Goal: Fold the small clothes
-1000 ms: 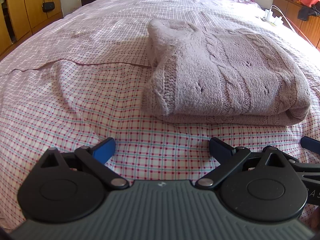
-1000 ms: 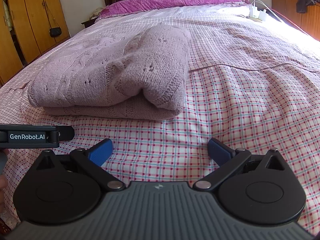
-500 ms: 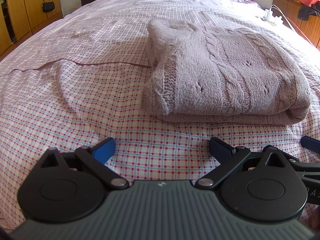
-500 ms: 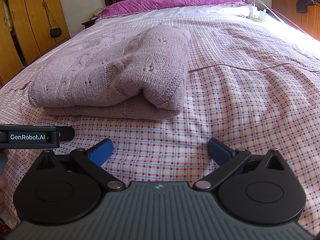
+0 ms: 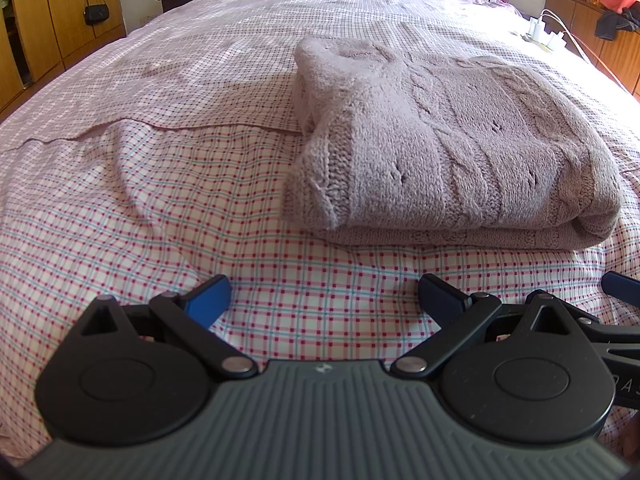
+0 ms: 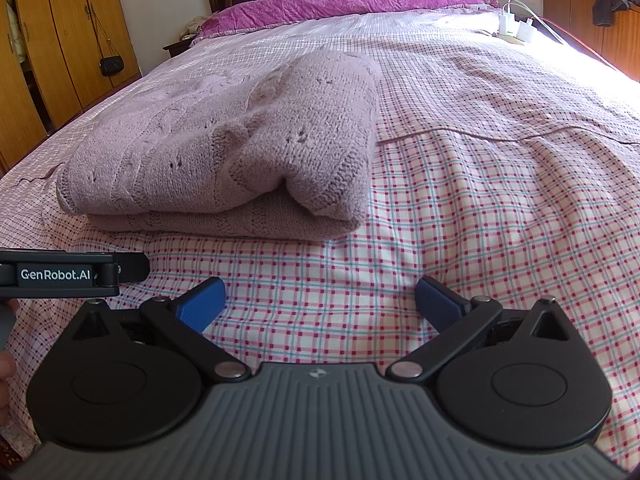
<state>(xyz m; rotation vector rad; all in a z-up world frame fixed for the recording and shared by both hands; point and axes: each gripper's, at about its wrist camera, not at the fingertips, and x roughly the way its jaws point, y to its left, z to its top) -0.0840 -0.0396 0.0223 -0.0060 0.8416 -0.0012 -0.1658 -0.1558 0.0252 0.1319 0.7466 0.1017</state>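
Observation:
A pale mauve knitted sweater (image 5: 448,148) lies folded into a thick rectangle on the checked bed sheet (image 5: 160,200). In the left wrist view it sits ahead and to the right; in the right wrist view the sweater (image 6: 224,156) sits ahead and to the left. My left gripper (image 5: 325,300) is open, its blue pads apart over bare sheet, short of the sweater's near edge. My right gripper (image 6: 320,304) is open too, empty, hovering near the sheet below the sweater's right corner. Part of the left gripper's body (image 6: 68,274) shows at the right view's left edge.
A purple pillow or quilt (image 6: 340,0) lies at the bed's head. Wooden wardrobes (image 6: 60,40) with a small black bag stand to the left. White chargers and cables (image 6: 516,28) rest near the bed's right edge, by a wooden cabinet (image 5: 588,20).

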